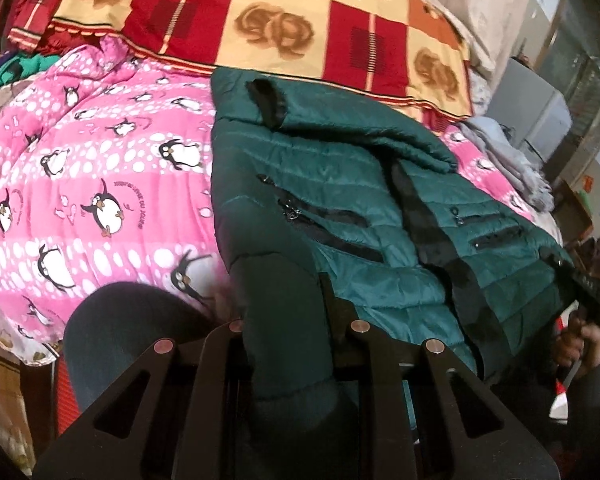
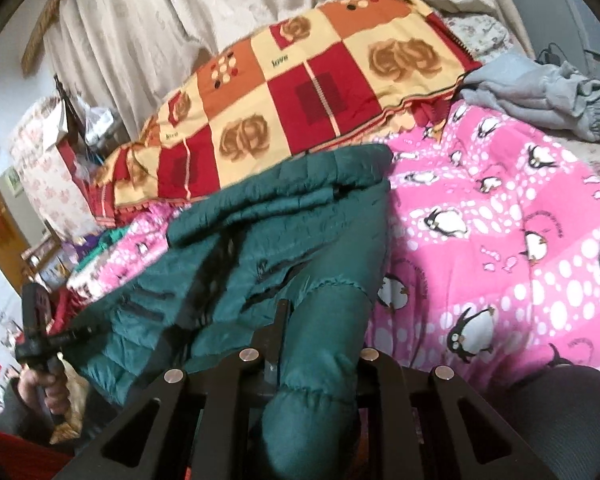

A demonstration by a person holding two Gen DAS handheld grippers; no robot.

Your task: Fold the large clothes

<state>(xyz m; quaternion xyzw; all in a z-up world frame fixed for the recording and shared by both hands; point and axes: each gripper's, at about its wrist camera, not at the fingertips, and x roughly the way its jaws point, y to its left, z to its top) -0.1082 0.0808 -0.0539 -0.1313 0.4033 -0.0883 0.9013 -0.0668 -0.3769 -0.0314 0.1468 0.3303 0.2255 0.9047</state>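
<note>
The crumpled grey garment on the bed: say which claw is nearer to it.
Right. The right claw grips the green jacket's near edge beside the grey garment's side; the left claw holds the opposite edge.

1. I see open pink penguin quilt (image 1: 100,168) left of the green jacket (image 1: 340,216), passable.
2. At the far side the checked blanket (image 1: 300,28) rises, blocking passage.
3. Far right, grey clothes (image 2: 540,92) crowd the edge.

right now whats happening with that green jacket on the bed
A person holds a gripper in each hand, and both are clamped on the near edge of the green puffer jacket. The left gripper and right gripper each pinch a padded fold. The rest of the jacket lies on the pink penguin quilt.
</note>
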